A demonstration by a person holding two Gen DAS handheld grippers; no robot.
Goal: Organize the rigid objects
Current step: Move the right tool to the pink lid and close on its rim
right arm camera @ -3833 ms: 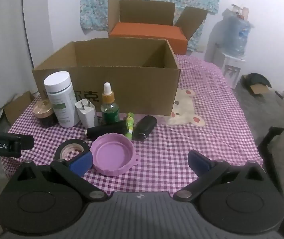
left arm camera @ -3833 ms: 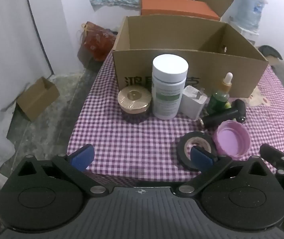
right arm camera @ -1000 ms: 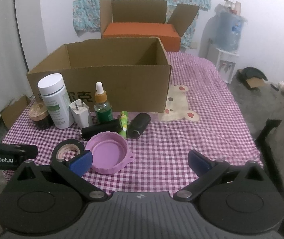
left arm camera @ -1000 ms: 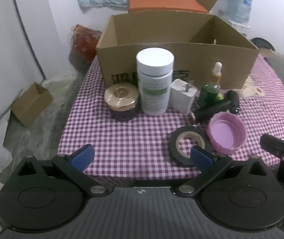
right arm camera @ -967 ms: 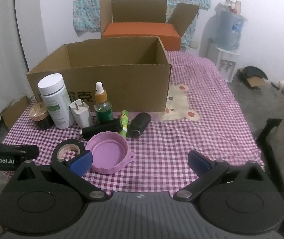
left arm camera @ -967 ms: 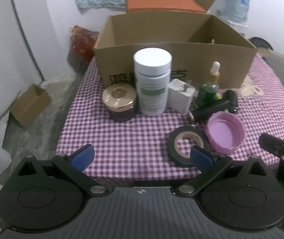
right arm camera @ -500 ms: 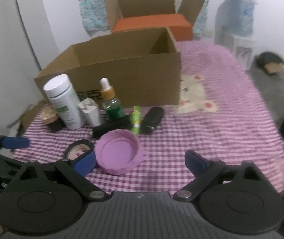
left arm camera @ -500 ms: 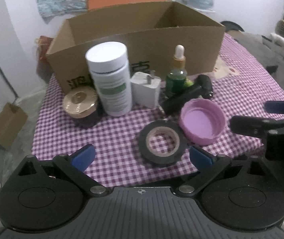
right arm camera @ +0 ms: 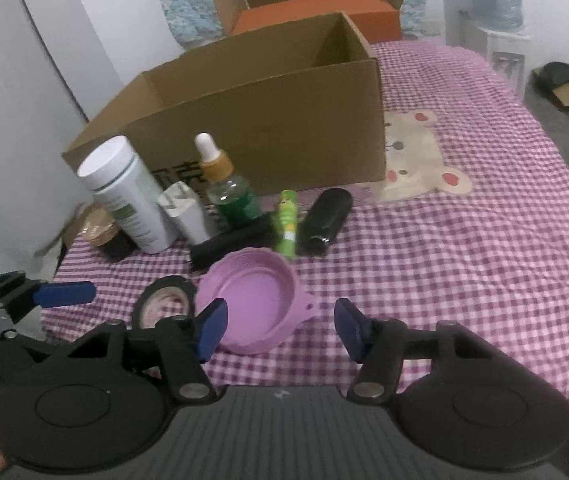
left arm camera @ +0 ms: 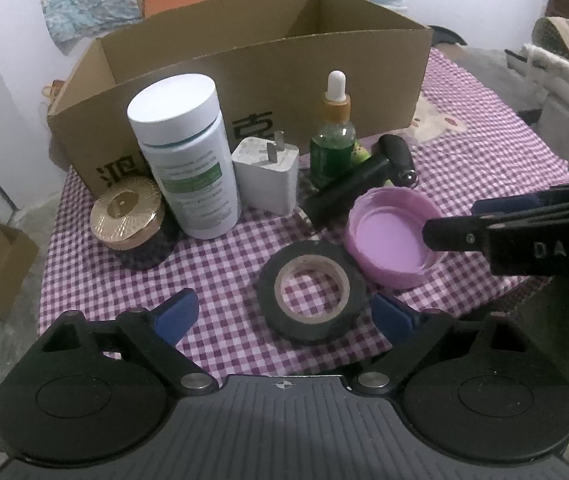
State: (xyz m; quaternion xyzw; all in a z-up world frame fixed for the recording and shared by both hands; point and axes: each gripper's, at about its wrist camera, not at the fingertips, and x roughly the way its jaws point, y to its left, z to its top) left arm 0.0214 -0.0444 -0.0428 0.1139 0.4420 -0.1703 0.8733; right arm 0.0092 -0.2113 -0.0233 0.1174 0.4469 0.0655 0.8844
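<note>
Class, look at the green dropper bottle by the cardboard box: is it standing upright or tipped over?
Upright. The green dropper bottle stands on its base on the checked cloth, white dropper tip pointing up, in both views.

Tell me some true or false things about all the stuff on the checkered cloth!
1. The black tape roll lies flat beside the purple lid. True.
2. The white bottle has tipped over. False: it stands upright.
3. The dropper bottle is inside the cardboard box. False: it stands in front of the box.
4. The left gripper holds nothing. True: its fingers are open.
5. The right gripper is squeezing the lid. False: it is open, nothing gripped.
</note>
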